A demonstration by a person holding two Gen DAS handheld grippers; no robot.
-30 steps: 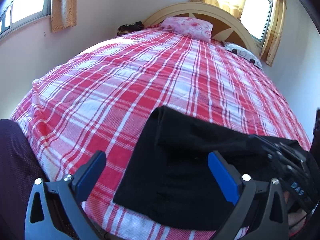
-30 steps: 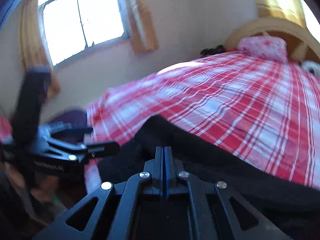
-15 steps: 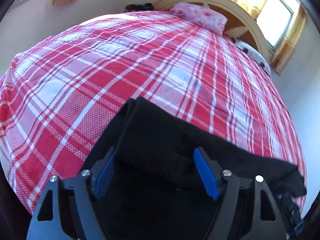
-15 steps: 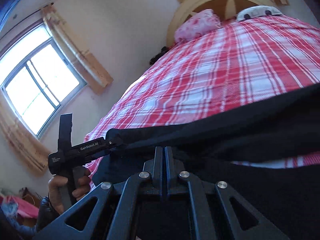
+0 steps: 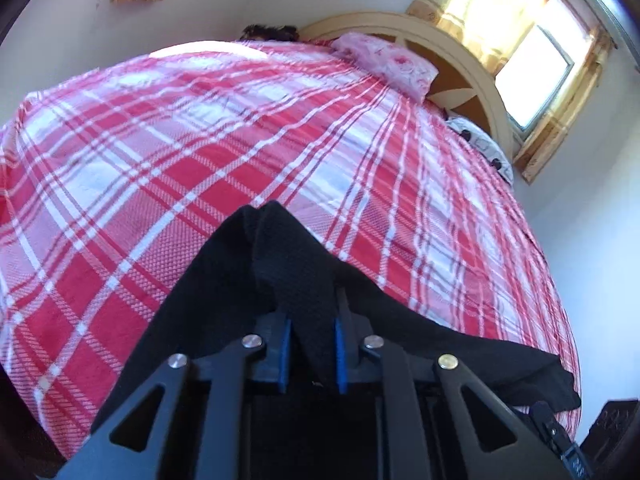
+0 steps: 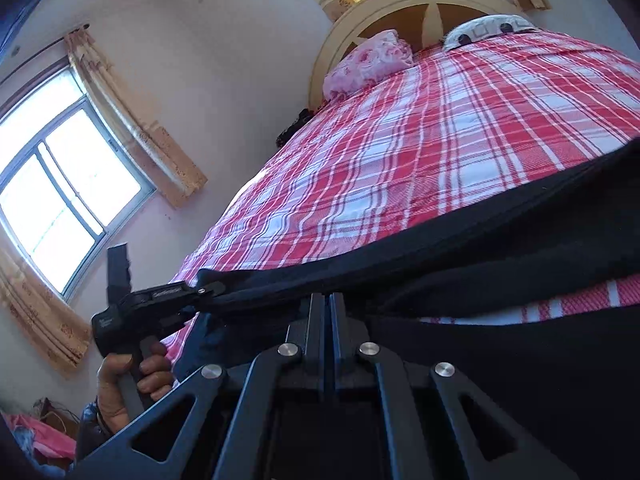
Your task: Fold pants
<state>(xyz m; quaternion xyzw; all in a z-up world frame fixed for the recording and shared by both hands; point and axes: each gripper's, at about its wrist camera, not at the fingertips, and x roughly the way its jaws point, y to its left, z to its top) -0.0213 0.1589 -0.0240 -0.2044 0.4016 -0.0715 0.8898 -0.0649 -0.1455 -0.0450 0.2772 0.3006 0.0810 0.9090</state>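
Daylight strong. Window (image 5: 536,64) at upper right of left wrist view blown out, window (image 6: 56,200) at left of right wrist view overexposed too. Black pants (image 5: 280,272) lose detail in shadow. Fisheye bends edges, corners dark. Mild softness.

Black pants (image 5: 288,272), textured knit fabric, partly folded at near edge of red-and-white plaid bed (image 5: 160,152). One bunched fold lifted, pinched up off the layer below. Top edge stretched taut in a long straight line (image 6: 420,256) across the bed; lower layer lies flat beneath, plaid showing in the gap.
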